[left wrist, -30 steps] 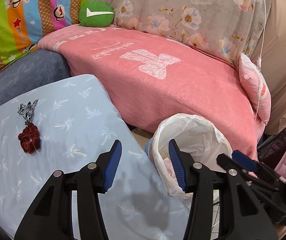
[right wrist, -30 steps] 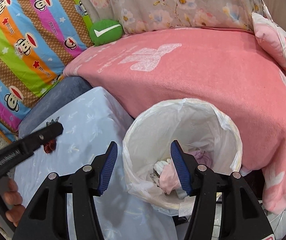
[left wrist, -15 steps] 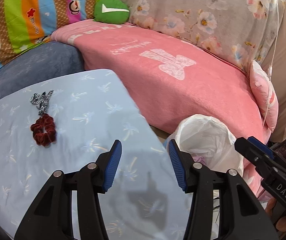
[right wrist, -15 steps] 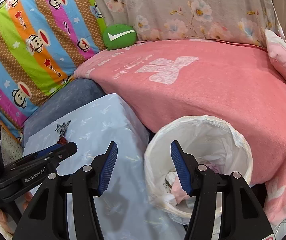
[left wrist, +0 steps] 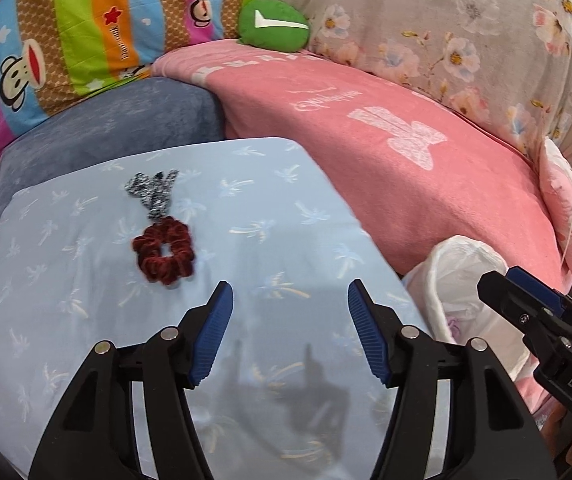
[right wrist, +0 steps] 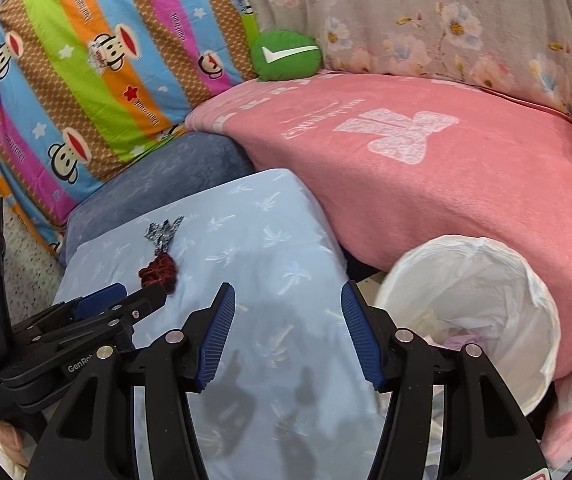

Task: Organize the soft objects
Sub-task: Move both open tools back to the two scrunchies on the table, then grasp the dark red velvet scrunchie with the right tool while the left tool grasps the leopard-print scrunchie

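A dark red scrunchie (left wrist: 163,254) (right wrist: 159,270) lies on the light blue cloth-covered table (left wrist: 85,320) (right wrist: 269,248). A black-and-white hair tie (left wrist: 153,192) (right wrist: 162,233) touches its far side. My left gripper (left wrist: 289,332) stands open just right of and nearer than the scrunchie, nothing between its fingers. My right gripper (right wrist: 283,334) is open too, over the table's right half. A white bag-lined bin (right wrist: 482,312) (left wrist: 466,292) stands right of the table with soft items inside.
A pink blanket (left wrist: 406,152) covers the sofa behind the table. A green round cushion (left wrist: 273,22), a striped monkey-print pillow (right wrist: 77,72) and a floral cover (left wrist: 466,32) lie at the back. A blue-grey cushion (left wrist: 117,128) sits left of the blanket.
Both grippers have swung left, away from the bin and over the table. The scrunchie and hair tie now sit closer to the left gripper. Both stay open and empty.
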`<state>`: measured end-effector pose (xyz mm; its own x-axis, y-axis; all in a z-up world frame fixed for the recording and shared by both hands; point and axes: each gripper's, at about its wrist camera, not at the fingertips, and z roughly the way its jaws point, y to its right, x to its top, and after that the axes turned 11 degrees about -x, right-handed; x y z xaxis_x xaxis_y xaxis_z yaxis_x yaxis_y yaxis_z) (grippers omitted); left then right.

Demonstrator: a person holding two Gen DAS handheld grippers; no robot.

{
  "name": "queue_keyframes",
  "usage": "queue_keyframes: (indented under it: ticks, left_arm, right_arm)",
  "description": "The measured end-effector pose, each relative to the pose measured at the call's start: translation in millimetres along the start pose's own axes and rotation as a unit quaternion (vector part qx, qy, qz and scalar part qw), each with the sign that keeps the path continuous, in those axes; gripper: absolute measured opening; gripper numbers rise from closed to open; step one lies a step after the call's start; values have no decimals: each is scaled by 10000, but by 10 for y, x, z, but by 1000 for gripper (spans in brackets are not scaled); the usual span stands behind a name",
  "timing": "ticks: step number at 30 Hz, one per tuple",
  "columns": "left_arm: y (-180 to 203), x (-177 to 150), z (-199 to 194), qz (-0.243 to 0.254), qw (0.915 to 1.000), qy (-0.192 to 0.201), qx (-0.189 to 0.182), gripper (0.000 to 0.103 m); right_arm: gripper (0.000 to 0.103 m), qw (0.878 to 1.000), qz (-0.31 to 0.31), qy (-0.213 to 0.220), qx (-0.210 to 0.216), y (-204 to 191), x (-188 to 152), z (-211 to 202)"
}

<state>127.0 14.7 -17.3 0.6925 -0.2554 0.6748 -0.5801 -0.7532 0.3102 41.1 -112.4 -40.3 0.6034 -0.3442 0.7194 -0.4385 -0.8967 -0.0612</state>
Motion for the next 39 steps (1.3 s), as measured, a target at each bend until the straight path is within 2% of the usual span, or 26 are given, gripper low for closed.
queue_keyframes:
  ticks: [12,16,24,32,35,37,39]
  left_arm:
    - [-822,-69,-62,-433,9969,-38,656,70]
    - [-1105,-54,-70,-585,9942,-24,898,79]
    - [-1629,55,-19,-901,9888,-13,1188,80]
    - [-1902,182,174,-1029,9874,-27,1204,80]
    - [-1915,235,287,-1021,9881,-56,1147,80]
    - [-1899,286,383,-983,9891,-79,1096,80]
    - [-1866,347,481,-947,9902,-88,1023,80]
  right_arm:
    - [55,9978,-521,-222,357,-876,-12,410]
    - [55,9959,-706,-299,489,-1220,-15,625]
    - [55,9926,-894,-503,649,-1838,24,1176]
    - [54,9912,-831,-824,614,-2101,16,1750]
    - [46,9905,-843,-925,573,-2110,-14,1903]
    - [25,9891,-904,-1009,583,-2121,-39,1990]
    - [15,9882,-961,-1000,642,-2104,-49,2015]
